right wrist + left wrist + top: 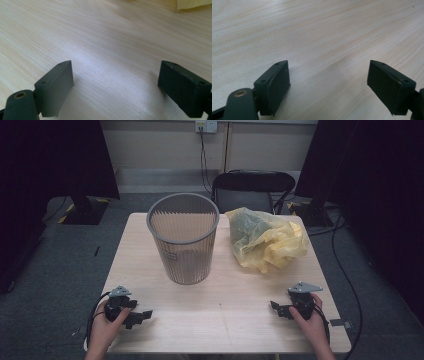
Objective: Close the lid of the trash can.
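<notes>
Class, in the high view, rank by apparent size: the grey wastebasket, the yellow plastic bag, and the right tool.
1. Grey wastebasket, though the bag comes close.
2. Yellow plastic bag.
3. Right tool, clearly smallest despite sitting nearer the camera.

A pale wooden table (220, 310) carries a grey mesh bin (183, 240) and a crumpled yellow bag (265, 240)

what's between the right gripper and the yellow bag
Nothing visible. Bare table lies between the right gripper and the yellow bag. The grey bin stands to the bag's left, off that path. The jaws are open.
</notes>
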Available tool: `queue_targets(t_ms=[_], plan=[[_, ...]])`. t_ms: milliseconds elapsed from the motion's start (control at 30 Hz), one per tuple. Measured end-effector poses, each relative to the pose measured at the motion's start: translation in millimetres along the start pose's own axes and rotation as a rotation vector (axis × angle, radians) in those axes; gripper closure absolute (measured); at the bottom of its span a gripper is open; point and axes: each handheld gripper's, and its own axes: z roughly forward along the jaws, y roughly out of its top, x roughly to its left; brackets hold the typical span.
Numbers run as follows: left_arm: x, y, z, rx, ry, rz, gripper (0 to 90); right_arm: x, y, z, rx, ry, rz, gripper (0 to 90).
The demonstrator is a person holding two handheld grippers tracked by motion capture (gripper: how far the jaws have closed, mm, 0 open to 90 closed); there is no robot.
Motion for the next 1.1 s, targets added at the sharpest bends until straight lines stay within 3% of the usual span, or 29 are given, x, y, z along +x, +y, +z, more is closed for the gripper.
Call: queue_targets(t_ms=[433, 1100], plan=[[-3.0, -6.6, 2.7, -0.043, 0.023, 0.065, 15.1, 0.0, 0.0, 0.0, 0.0, 0.0, 0.0, 12.1], [-5.8, -16.1, 4.0, -0.101, 0.043, 0.113, 14.7, -0.2, 0.0, 0.1, -0.001, 0.001, -0.002, 12.0]])
